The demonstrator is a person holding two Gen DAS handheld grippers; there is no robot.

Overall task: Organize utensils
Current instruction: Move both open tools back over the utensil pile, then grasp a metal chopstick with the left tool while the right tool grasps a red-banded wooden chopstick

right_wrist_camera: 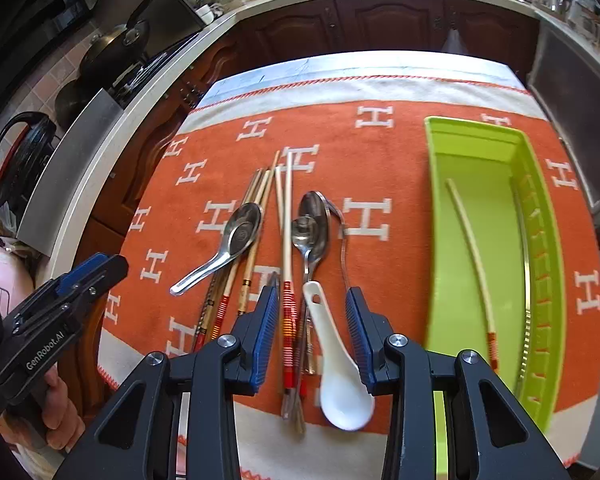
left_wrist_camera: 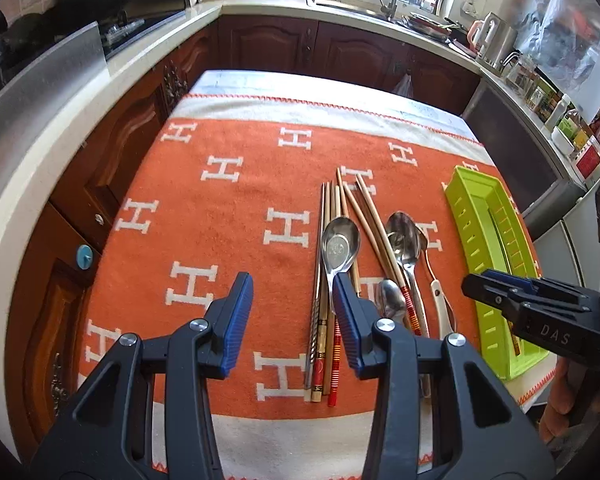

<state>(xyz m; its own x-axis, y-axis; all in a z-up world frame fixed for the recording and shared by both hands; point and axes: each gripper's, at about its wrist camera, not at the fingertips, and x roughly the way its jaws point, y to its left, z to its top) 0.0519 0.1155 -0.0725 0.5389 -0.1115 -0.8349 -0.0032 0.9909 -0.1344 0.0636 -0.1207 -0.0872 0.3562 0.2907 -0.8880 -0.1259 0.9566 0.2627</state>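
While both grippers hang above the table, neither one holds anything. On the left gripper (left_wrist_camera: 293, 322) the jaws stand apart with bare orange cloth (left_wrist_camera: 228, 216) showing between the blue pads, just left of the utensil pile. On the right gripper (right_wrist_camera: 313, 334) the jaws are likewise spread, above the handle of the white ceramic spoon (right_wrist_camera: 342, 384) and the red-banded chopstick ends; the pads press on nothing. A loose heap of chopsticks (left_wrist_camera: 342, 216) lies mid-cloth, with a steel soup spoon (left_wrist_camera: 338, 246) resting across them. Two metal spoons (right_wrist_camera: 314, 228) lie overlapping just beside it. To the right sits the green tray (right_wrist_camera: 452, 148), which holds one pale chopstick (right_wrist_camera: 474, 256) and a metal one along its slotted wall. A hand (right_wrist_camera: 62, 412) grips the left tool's handle.
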